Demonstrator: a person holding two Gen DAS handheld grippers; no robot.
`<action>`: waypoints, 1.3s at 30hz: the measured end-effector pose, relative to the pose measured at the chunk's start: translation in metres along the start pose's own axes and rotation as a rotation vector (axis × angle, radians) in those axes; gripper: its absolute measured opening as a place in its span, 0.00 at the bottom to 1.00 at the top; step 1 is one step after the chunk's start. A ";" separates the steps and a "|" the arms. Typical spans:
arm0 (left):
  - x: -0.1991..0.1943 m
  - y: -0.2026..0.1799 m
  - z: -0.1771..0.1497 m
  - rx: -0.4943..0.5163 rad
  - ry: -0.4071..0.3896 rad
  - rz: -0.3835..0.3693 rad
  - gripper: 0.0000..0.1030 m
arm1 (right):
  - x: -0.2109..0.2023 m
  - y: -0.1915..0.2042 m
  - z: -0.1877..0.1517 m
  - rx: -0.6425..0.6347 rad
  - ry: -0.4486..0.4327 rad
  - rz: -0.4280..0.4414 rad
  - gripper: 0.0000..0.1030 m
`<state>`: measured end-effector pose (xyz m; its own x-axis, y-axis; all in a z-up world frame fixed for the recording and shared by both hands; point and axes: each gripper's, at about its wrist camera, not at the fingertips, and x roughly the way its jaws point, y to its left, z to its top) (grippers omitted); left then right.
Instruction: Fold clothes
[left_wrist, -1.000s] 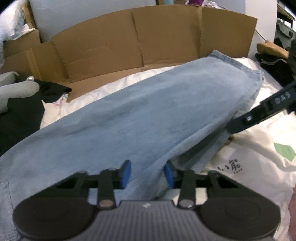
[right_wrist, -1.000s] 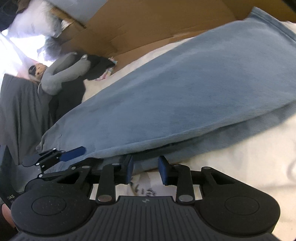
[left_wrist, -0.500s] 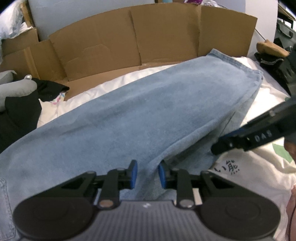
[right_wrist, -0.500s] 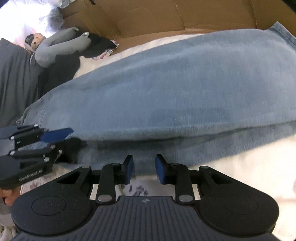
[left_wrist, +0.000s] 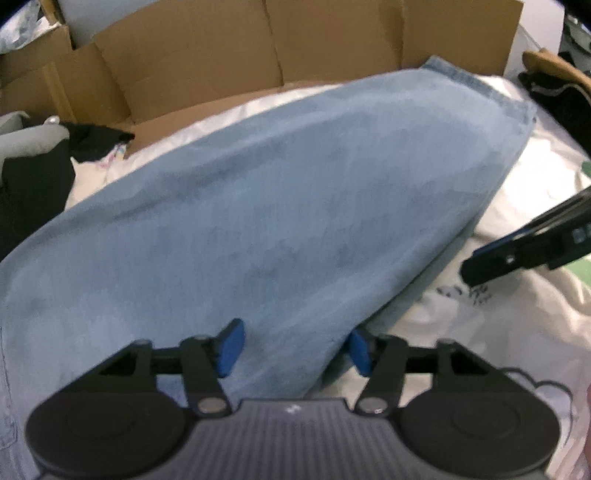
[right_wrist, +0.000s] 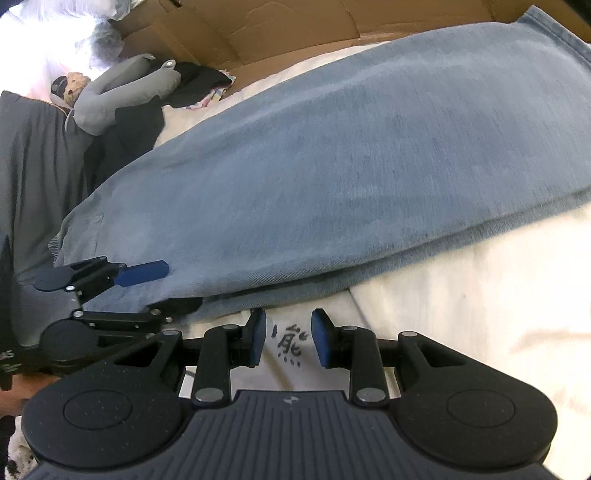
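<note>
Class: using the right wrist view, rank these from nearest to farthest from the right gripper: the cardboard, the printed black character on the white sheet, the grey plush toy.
From the right gripper:
1. Printed black character, between its fingers.
2. Grey plush toy, far left.
3. Cardboard, along the back.

Soft indoor light; left view motion-blurred; right view overexposed glare top-left, maybe window; fisheye-bent edges.

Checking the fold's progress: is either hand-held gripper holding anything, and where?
Nothing is held. The left hand-held gripper just opened astride the jeans edge; the right is empty.
</note>
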<state>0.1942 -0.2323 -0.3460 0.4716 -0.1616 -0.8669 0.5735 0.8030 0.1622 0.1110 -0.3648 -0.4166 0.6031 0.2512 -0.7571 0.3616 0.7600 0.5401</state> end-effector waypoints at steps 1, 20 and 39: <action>0.000 0.001 -0.001 0.003 0.007 0.002 0.70 | -0.001 0.000 -0.002 0.003 0.001 0.001 0.34; -0.035 0.038 -0.068 -0.002 0.054 0.119 0.81 | 0.002 0.015 -0.010 0.004 0.004 0.028 0.40; -0.064 0.082 -0.074 -0.149 -0.079 0.224 0.81 | 0.046 0.090 0.000 -0.087 0.061 0.149 0.39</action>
<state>0.1620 -0.1137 -0.3121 0.6294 -0.0099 -0.7770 0.3471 0.8982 0.2697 0.1711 -0.2845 -0.4029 0.6001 0.3991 -0.6932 0.2066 0.7599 0.6164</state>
